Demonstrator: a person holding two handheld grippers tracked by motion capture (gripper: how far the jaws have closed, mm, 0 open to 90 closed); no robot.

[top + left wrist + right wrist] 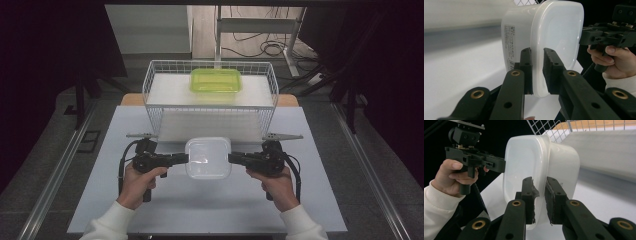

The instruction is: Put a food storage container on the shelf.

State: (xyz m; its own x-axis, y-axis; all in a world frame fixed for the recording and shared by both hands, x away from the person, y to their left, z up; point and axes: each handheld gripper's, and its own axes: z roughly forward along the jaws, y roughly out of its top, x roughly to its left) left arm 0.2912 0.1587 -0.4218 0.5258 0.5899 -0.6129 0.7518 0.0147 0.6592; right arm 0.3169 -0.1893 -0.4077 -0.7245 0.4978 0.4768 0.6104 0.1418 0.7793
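Gripping a translucent white plastic container (208, 158) from both sides, the two hand-held grippers hold it over the middle of the pale worktop (100, 200), near the person's edge. The left hand-held gripper (184, 158) is clamped on the container's left rim, its jaws pinching the lip of the lid; in the left gripper view (537, 75) the rim runs straight down between the two black jaws. The right hand-held gripper (232, 159) is clamped in the same way on the opposite rim, and the right gripper view (539, 202) shows the edge nipped between its jaws.

Just behind the container stands a white wire basket (150, 85), its front wall close to the container's far side and directly in the way of any path forward. Inside the basket, on a white surface, lies a green lidded box (216, 80), towards the back and a little right of centre. Beyond the worktop are a floor with loose cables (265, 47) and the legs of a metal frame (292, 45).

The container is a rounded square, so it has hardly any long axis; its lid faces up towards the high camera and it sits level between the two grippers, with its sides square to the worktop's edges. A printed label (510, 47) runs down one side wall, seen in the left gripper view. Both hands (142, 182) wrap the grip handles below.
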